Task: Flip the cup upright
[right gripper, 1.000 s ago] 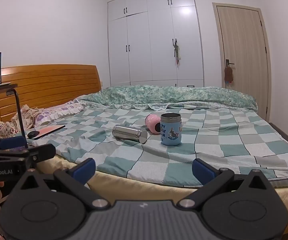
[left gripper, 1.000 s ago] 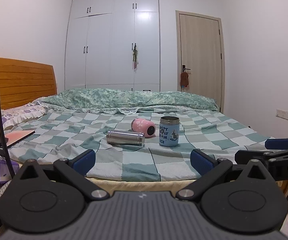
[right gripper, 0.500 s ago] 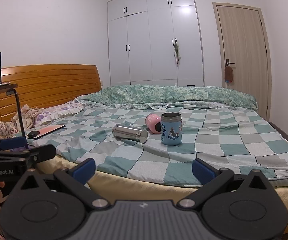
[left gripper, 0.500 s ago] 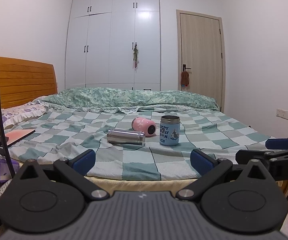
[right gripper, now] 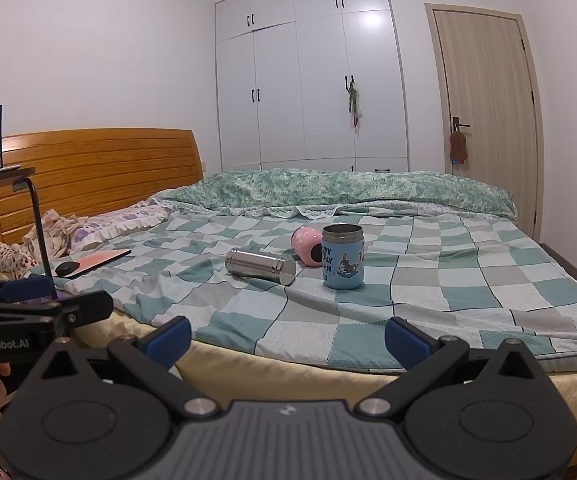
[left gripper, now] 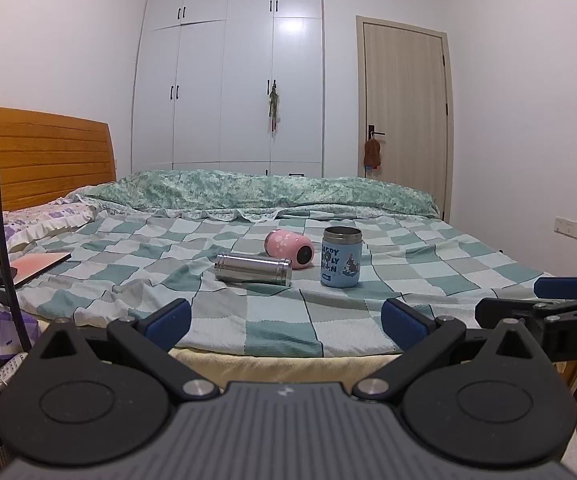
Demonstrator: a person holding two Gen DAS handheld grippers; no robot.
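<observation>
1. Three cups sat mid-bed on the checked blanket (left gripper: pixel 280 320): a steel cup (left gripper: pixel 253 268) lying on its side, a pink cup (left gripper: pixel 289 248) also on its side just behind it, w/ its end facing the cameras, and a blue cup (left gripper: pixel 341 257) standing upright, mouth up, just right of the pink one.
2. Left gripper (left gripper: pixel 284 316) was wide open, nothing between the blue pads, held at the near edge of the bed, well apart from the cups.
3. Right gripper (right gripper: pixel 288 334) was likewise spread wide and empty, also at the bed's near edge; cups well ahead of it.
4. Each gripper showed at the edge of the other's view, so they sat side by side, approx level.
5. Progress, judged: blue cup needed nothing; steel and pink cups were not yet righted. No contact w/ either, so the flip itself was all still to do.
6. Likely next: reach fwd to the steel cup (nearest), close across its body, tip it onto its base. Soft bedding could let a tall narrow cup topple once set down.
7. Can't tell which end of the steel cup was the mouth.
</observation>
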